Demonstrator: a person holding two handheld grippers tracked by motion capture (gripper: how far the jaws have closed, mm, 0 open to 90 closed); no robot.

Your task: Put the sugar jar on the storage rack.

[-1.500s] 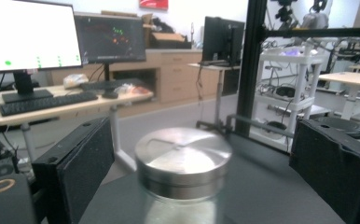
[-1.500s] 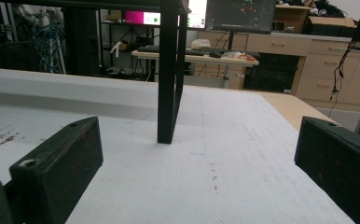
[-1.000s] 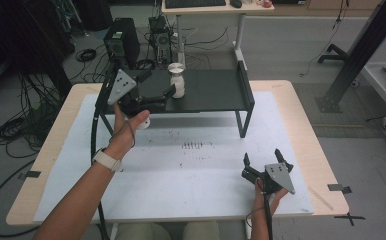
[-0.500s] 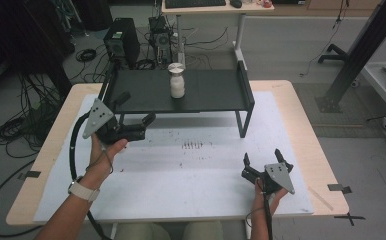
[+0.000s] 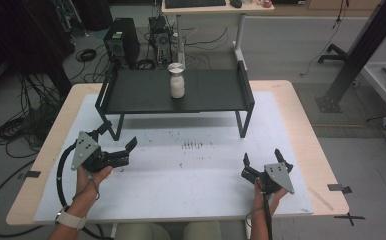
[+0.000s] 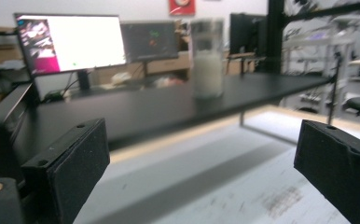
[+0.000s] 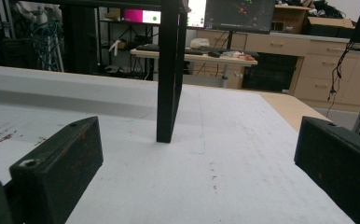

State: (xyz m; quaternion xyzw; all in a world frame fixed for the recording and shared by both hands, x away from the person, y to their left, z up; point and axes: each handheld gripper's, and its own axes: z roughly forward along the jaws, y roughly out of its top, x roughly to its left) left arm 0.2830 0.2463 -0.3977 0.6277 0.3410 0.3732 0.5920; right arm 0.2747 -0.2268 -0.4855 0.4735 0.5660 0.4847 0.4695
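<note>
- On the left we see the left gripper (image 5: 123,152), jaws spread and empty, low over the white table (image 5: 191,200).
- Its own view shows the jar's (image 6: 207,58) white filling; it stands upright on the black shelf (image 5: 146,92).
- On the right, the right gripper (image 5: 261,162) rests with jaws spread.

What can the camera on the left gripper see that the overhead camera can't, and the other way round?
The left gripper view looks sideways and catches lit monitors behind the shelf. The high view takes in the left gripper, the right gripper, both with jaws apart, and the whole table. Both show the white jar standing upright on the black shelf.
</note>
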